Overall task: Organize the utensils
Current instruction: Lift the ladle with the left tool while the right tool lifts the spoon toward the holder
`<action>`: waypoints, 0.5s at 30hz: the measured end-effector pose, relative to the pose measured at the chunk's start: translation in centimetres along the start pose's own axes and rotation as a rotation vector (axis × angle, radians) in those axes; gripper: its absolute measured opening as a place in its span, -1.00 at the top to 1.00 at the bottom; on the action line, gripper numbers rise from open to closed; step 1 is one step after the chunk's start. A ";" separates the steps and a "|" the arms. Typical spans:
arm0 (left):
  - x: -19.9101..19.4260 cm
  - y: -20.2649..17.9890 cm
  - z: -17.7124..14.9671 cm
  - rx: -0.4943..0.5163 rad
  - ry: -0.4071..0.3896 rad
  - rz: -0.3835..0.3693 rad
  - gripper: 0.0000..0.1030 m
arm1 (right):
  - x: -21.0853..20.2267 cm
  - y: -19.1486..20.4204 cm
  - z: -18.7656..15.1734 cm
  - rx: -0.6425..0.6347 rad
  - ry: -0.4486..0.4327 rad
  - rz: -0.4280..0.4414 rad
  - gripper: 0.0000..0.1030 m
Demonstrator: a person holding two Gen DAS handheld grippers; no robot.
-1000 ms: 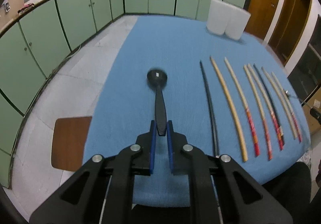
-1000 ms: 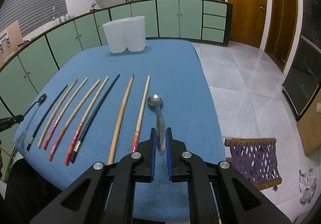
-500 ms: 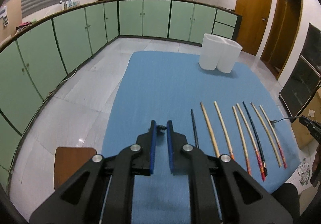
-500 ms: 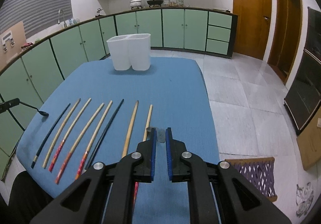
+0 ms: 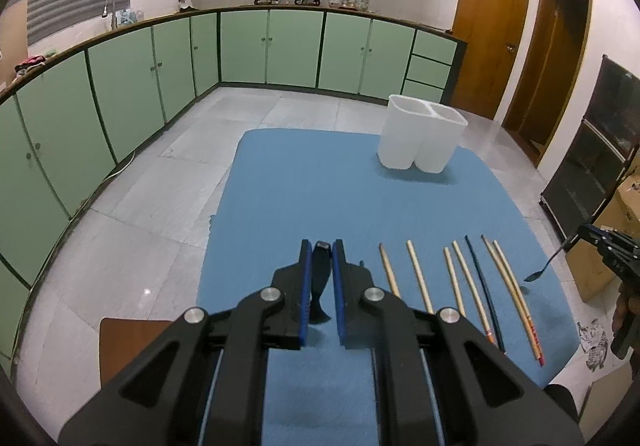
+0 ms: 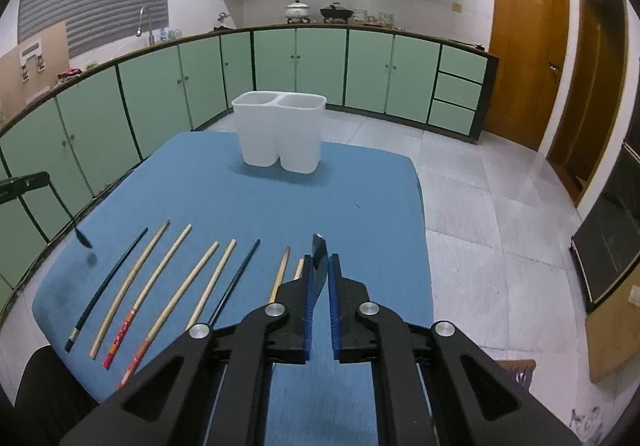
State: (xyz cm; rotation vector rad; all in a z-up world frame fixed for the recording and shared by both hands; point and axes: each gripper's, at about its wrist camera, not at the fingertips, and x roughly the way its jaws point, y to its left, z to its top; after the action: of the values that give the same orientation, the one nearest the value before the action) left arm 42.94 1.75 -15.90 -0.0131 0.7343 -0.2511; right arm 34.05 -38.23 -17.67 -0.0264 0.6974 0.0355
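while both spoons are hanging bowl-down above the blue worktop (image 5: 304, 182), left gripper (image 5: 319, 258) is clamping the black spoon (image 5: 320, 282), right gripper (image 6: 319, 270) the steel spoon (image 6: 319, 266); the white holder (image 6: 279, 134) is standing far ahead, nearer the right hand, chopsticks (image 6: 176, 286) lying lengthwise between.

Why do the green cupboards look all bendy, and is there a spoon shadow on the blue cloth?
Left wrist view: the fisheye lens bows the cupboards into a curve, and black corners frame the picture. Right wrist view: same curving; a soft dark shadow lies on the blue cloth under the black spoon; the light is dim, with no strong glare.
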 end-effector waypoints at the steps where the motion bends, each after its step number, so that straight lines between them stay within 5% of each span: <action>1: 0.0 -0.1 0.1 0.002 -0.003 0.000 0.82 | 0.1 0.1 0.2 -0.005 -0.001 -0.001 0.87; 15: 1.4 -3.0 3.1 0.062 0.012 -0.089 0.82 | -0.7 0.1 2.7 -0.023 -0.020 0.035 0.88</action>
State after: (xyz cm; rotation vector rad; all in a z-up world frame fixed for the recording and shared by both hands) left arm 45.29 -1.69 -14.23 0.0148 0.7384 -0.3589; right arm 35.21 -38.06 -15.16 -0.0359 0.6771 0.0768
